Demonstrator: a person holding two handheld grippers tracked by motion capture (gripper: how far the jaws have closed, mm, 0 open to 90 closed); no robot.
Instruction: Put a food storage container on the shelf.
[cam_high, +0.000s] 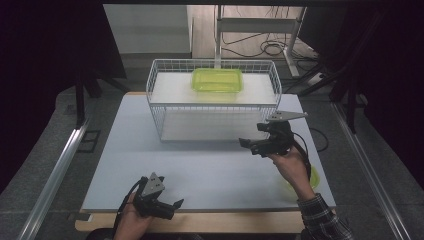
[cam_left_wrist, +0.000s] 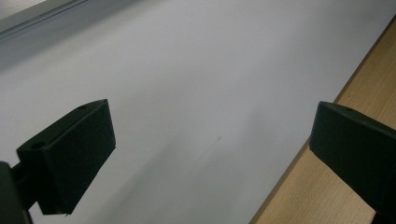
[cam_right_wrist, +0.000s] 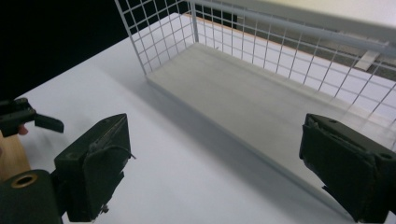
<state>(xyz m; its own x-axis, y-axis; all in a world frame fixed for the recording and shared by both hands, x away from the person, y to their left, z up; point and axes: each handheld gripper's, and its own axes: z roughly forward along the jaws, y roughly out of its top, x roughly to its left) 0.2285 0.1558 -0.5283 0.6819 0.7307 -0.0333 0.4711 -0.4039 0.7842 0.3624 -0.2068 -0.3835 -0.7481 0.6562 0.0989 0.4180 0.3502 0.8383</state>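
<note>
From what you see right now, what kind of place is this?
Probably a lab or recording workspace, not a home: a white table carrying a wire rack, dark curtains around it, loose cables on the floor behind, and a metal rail alongside.

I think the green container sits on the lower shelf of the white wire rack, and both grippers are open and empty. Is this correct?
Not fully. The high view shows the green container on the upper shelf of the white wire rack, not the lower. The rest holds: the left gripper and right gripper are open and empty.
</note>
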